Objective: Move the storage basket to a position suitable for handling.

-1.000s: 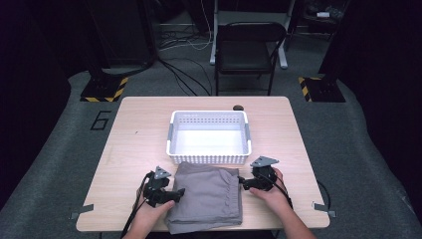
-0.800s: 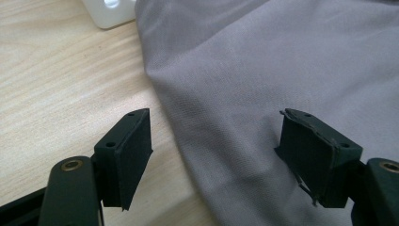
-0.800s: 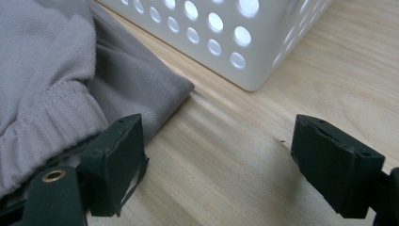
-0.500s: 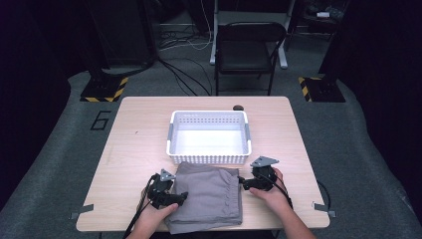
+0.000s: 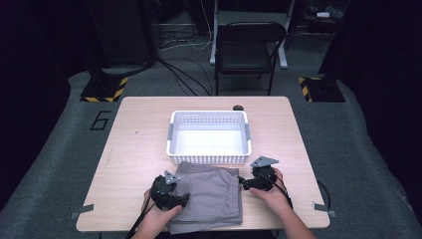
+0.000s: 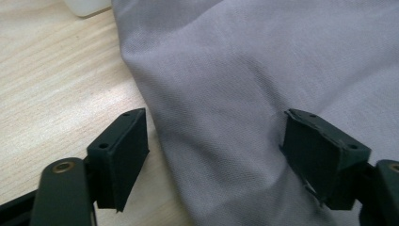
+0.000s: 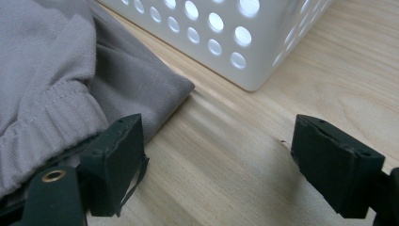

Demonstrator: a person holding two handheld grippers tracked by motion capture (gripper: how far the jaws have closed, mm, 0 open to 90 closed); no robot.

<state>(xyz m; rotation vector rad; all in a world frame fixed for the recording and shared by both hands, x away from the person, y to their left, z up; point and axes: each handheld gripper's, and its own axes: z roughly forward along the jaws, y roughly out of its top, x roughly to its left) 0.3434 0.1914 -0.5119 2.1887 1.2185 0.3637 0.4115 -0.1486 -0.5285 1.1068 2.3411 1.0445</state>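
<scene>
— Progress so far: folded grey garment [image 5: 211, 199] lying flat at the near edge of the worktop [image 5: 139, 149], just in front of the white basket [image 5: 209, 158], not yet lifted. Basket looking bare inside, so probably only beginning.

— Left tool [image 6: 214, 155]?

— Spread wide, straddling the left edge of the cloth, one jaw over bare wood, the other over fabric. Clamping nothing yet. Sitting at the garment's left side in the high view [image 5: 169, 194].

— And the right tool [image 7: 216, 165]?

— Also gaping, hovering beside the elastic waistband [image 7: 42, 122], one jaw at the cloth's edge, the other over bare wood. Gripping nothing. Resting at the garment's right side [image 5: 256, 180].

— Remaining, then?

— Likely closing on both sides, lifting, carrying over the near wall and lowering in. Only a judgement.

— Anything blocking?

— Basket's perforated corner [image 7: 254, 70] standing near the right tool and the garment's corner; needing clearance over that wall. Small dark object [image 5: 238, 107] lying beyond the basket, well out of the way. Chair [image 5: 249, 50] standing past the worktop, no hindrance.
</scene>
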